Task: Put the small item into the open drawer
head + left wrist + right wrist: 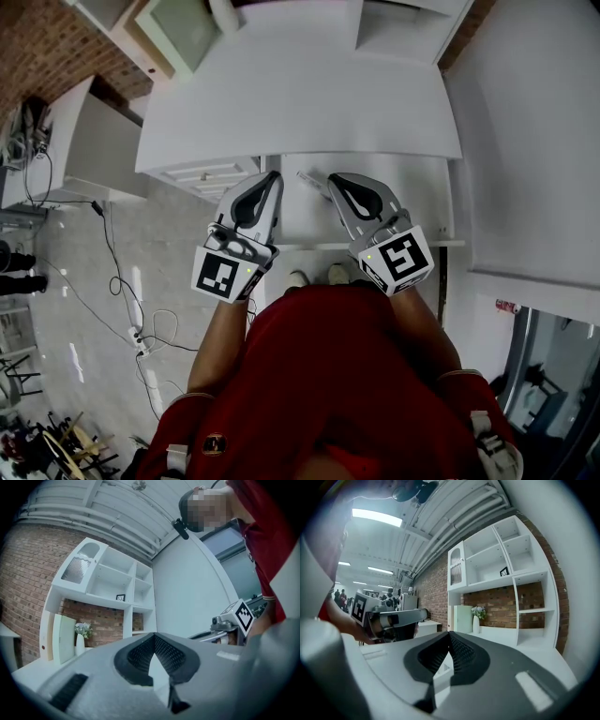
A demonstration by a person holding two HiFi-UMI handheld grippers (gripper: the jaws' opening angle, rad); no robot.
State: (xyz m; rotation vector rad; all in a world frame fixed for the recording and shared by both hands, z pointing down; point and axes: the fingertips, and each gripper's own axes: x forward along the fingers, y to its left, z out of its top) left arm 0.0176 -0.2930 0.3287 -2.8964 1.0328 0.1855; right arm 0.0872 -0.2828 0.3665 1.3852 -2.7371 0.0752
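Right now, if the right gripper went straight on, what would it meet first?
Nothing close: the right gripper looks out over the white desktop. First in line seems the pale cabinet door at the back; depth unclear.

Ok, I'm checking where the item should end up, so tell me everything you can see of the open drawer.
The drawer is white all over, smooth like painted board, and stands pulled out from under the white top, toward the person's feet. Its floor looks flat and mostly bare, with a thin front edge. A small slim item shows near its back left. The left gripper and right gripper, claws shut, hang above it and cover part of it.
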